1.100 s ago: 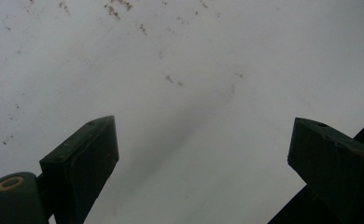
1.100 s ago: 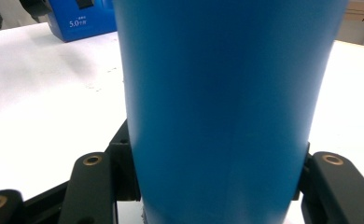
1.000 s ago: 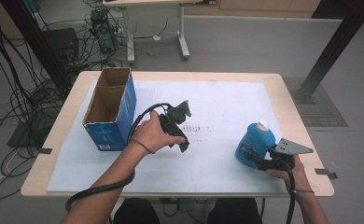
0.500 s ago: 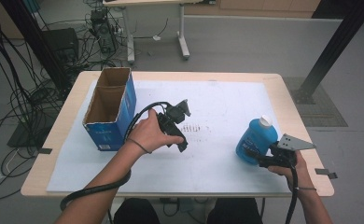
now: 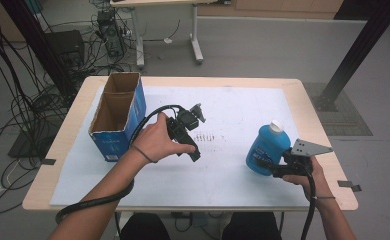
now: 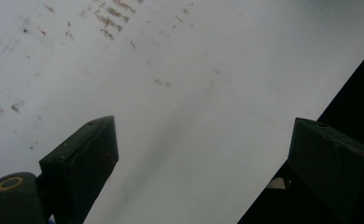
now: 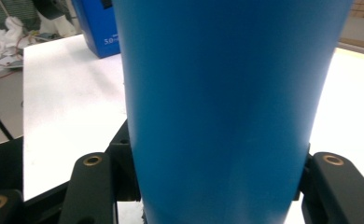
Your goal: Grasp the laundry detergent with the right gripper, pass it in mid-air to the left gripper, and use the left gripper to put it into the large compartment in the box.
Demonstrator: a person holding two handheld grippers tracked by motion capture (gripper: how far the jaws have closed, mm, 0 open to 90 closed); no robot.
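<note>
floor (image 5: 263, 45) grey — cables (image 5: 18, 100) tangled at left | second table (image 5: 148, 25) behind | black post (image 5: 358, 50) right

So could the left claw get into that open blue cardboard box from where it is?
Probably yes: the left claw hangs open and empty beside the open-topped blue cardboard box, with nothing between them.

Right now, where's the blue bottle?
In the high view the blue bottle is at the table's right side, clamped in the right gripper, well right of the open blue cardboard box at the left.
</note>
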